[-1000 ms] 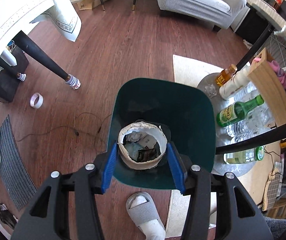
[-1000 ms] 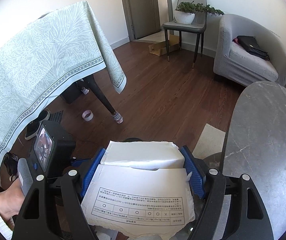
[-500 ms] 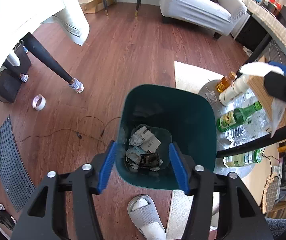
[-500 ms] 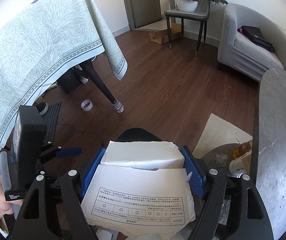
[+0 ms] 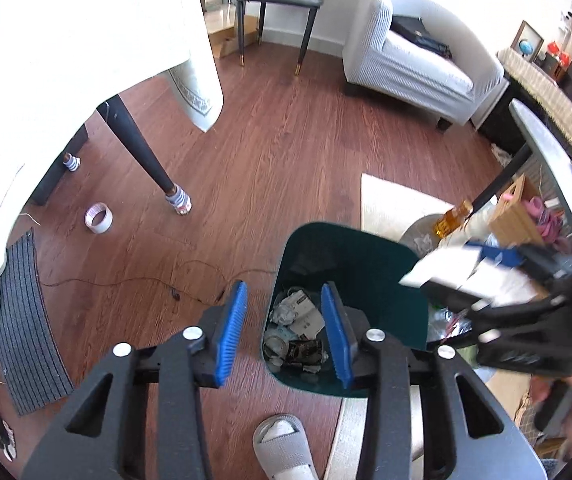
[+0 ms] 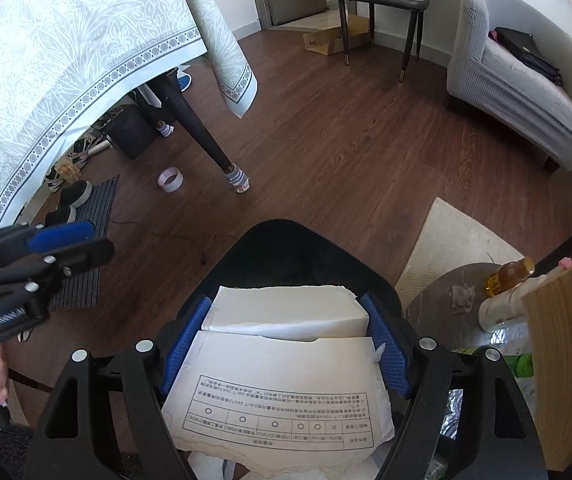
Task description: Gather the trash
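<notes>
Left wrist view: your left gripper (image 5: 284, 312) tilts steeply down over the dark green bin (image 5: 370, 264); its jaws, just narrowing, hold nothing; crumpled trash (image 5: 298, 320) lies inside. Right wrist view: your right gripper (image 6: 286, 320) angles down above the bin (image 6: 306, 256), clamping torn white cardboard (image 6: 282, 380) between wide-set pads.

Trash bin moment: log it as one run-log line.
left gripper: empty, fingers closing | right gripper: shut on torn box above trash bin | next: likely drop
</notes>
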Demonstrator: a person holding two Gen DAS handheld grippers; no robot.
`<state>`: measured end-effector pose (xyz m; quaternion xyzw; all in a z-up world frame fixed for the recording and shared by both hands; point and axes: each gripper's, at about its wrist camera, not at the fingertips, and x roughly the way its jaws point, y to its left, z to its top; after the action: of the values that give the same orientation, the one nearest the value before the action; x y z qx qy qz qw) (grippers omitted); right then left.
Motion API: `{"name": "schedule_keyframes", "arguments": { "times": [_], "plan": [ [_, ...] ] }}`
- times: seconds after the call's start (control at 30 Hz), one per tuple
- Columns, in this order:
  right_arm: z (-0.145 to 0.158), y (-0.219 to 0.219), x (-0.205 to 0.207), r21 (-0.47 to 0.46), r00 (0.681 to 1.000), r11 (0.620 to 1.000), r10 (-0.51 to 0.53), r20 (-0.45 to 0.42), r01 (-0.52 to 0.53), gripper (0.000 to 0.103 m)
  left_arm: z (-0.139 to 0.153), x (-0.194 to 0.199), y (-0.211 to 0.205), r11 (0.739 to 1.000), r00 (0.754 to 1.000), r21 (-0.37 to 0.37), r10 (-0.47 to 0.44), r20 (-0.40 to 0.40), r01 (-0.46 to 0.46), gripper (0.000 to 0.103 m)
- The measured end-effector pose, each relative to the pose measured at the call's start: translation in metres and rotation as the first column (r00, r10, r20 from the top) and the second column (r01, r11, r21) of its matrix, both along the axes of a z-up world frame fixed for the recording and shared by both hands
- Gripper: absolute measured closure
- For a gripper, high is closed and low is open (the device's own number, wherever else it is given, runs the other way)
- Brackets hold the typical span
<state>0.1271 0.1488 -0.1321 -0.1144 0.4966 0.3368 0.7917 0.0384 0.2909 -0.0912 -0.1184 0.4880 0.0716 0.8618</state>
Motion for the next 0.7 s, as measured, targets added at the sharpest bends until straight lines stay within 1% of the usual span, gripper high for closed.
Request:
{"name": "schedule_keyframes", "arguments": {
  "times": [0.2,0.23,0.27,0.3,0.47,0.57,0.63,0.7],
  "plan": [
    [-0.023,0.010,-0.005,-0.045,1.000,0.999,0.014,-0.020,-0.015,0.024,0.018,-0.003,-0.004,1.000,0.999,0.006,0.002,0.049,-0.002,0.066],
    [-0.027,0.010,-0.004,-0.052,1.000,0.999,0.014,-0.024,-0.015,0.022,0.020,-0.004,-0.004,1.000,0.998,0.005,0.001,0.057,-0.001,0.066],
    [-0.030,0.011,-0.005,-0.063,0.999,0.998,0.014,-0.029,-0.016,0.017,0.023,-0.005,-0.005,1.000,0.998,0.004,0.001,0.068,-0.001,0.066],
    [-0.033,0.012,-0.005,-0.074,0.999,0.997,0.015,-0.033,-0.018,0.014,0.028,-0.006,-0.006,1.000,0.997,0.003,0.002,0.081,-0.002,0.066],
    [-0.046,0.018,-0.011,-0.117,0.998,0.992,0.042,-0.052,-0.048,0.013,0.045,-0.009,-0.008,1.000,0.991,-0.008,0.005,0.131,-0.004,0.066],
    [-0.044,0.019,-0.016,-0.117,0.998,0.992,0.048,-0.050,-0.054,0.013,0.058,-0.013,-0.009,1.000,0.987,-0.011,0.009,0.162,-0.008,0.065],
    [-0.038,0.016,-0.018,-0.105,0.998,0.993,0.054,-0.037,-0.057,0.013,0.070,-0.018,-0.009,1.000,0.980,-0.025,0.016,0.197,-0.012,0.065],
    [-0.028,0.014,-0.021,-0.084,0.998,0.995,0.058,-0.022,-0.060,0.013,0.083,-0.023,-0.011,1.000,0.975,-0.016,0.023,0.223,-0.020,0.065]
  ]
}}
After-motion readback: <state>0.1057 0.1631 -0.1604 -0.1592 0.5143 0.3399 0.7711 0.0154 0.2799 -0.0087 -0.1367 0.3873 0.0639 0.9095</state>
